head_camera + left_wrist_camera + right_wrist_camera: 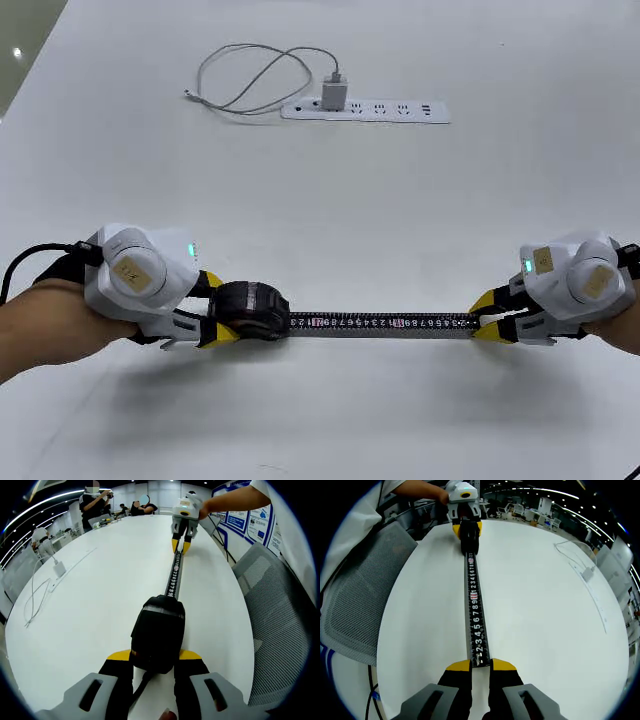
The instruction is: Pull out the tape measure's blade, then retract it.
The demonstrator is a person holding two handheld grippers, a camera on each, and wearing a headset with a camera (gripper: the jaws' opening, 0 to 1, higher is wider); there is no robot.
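A black tape measure case (250,309) rests on the white table, clamped between the yellow-tipped jaws of my left gripper (216,308); up close the case (157,632) sits between the left gripper (156,655) fingers. Its dark numbered blade (385,322) runs out flat to the right along the table, a bit past the 20 mark. My right gripper (487,316) is shut on the blade's end. The blade (475,610) stretches from the right gripper (480,665) toward the far case (469,541). The blade (174,575) reaches the other gripper.
A white power strip (365,109) with a plugged charger (333,94) and a looped grey cable (250,75) lies at the back of the table (400,200). A mesh chair (360,595) stands beside the table's edge. People stand at the far end (95,500).
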